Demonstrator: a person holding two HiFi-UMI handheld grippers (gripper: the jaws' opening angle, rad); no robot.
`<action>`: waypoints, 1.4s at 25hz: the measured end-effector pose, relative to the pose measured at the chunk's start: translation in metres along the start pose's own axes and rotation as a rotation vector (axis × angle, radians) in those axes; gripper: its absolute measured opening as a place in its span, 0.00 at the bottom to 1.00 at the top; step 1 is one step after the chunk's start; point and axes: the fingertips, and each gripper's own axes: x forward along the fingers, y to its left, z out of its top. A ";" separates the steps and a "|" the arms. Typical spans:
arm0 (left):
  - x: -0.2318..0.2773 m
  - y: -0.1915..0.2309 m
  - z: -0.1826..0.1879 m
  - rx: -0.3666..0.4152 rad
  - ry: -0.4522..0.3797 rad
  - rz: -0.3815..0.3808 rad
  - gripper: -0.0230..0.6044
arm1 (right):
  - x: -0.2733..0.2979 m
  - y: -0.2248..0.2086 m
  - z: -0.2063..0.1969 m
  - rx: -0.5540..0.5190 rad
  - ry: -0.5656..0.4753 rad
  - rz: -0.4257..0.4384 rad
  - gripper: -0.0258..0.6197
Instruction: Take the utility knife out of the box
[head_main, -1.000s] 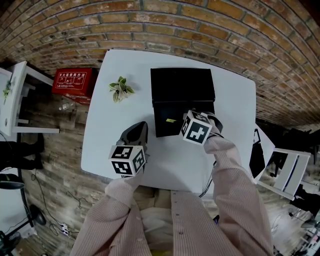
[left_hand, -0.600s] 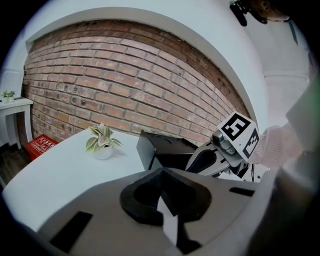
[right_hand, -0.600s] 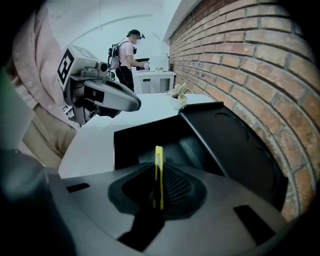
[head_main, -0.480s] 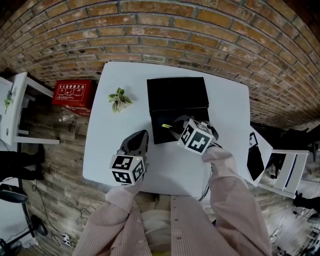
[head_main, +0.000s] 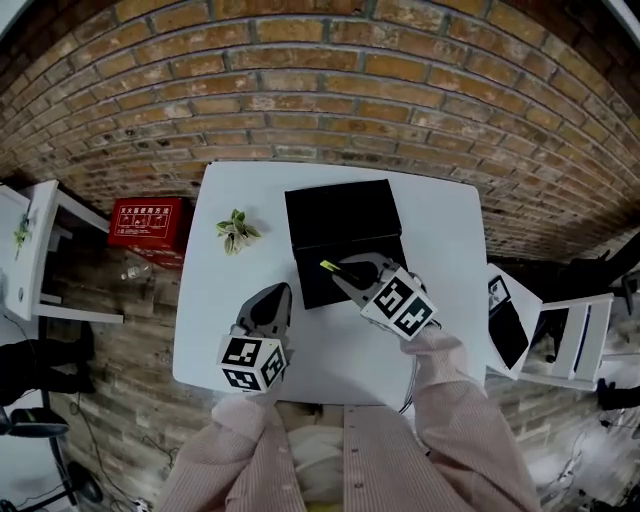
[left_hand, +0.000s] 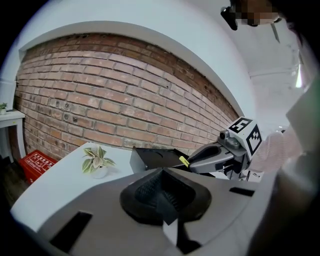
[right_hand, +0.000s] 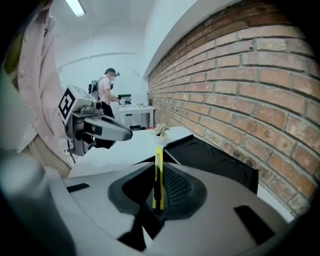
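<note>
The black box (head_main: 318, 287) lies open on the white table (head_main: 450, 230), its lid (head_main: 340, 212) flat behind it. My right gripper (head_main: 345, 272) hangs above the box's near part, shut on a slim yellow utility knife (head_main: 328, 266). The knife's tip sticks out past the jaws toward the left. In the right gripper view the knife (right_hand: 158, 175) stands on edge between the pads. My left gripper (head_main: 272, 298) is shut and holds nothing. It hovers over the table just left of the box. From the left gripper view I see the right gripper (left_hand: 200, 159) with the knife tip (left_hand: 184, 161).
A small potted plant (head_main: 236, 228) stands on the table left of the lid. A red case (head_main: 148, 220) lies on the floor beyond the table's left edge. White furniture (head_main: 560, 335) stands to the right. A brick wall runs behind. A person (right_hand: 106, 85) stands far off.
The right gripper has risen out of the box with the yellow knife in it and tilted more level. The left gripper has lifted a little.
</note>
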 end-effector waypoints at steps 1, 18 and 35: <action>-0.002 -0.001 0.003 0.003 -0.008 -0.001 0.02 | -0.004 -0.001 0.004 0.021 -0.029 -0.016 0.12; -0.038 -0.004 0.059 0.092 -0.137 0.027 0.02 | -0.089 -0.004 0.050 0.374 -0.496 -0.211 0.12; -0.075 -0.017 0.115 0.172 -0.240 0.018 0.02 | -0.197 -0.016 0.080 0.412 -0.761 -0.384 0.12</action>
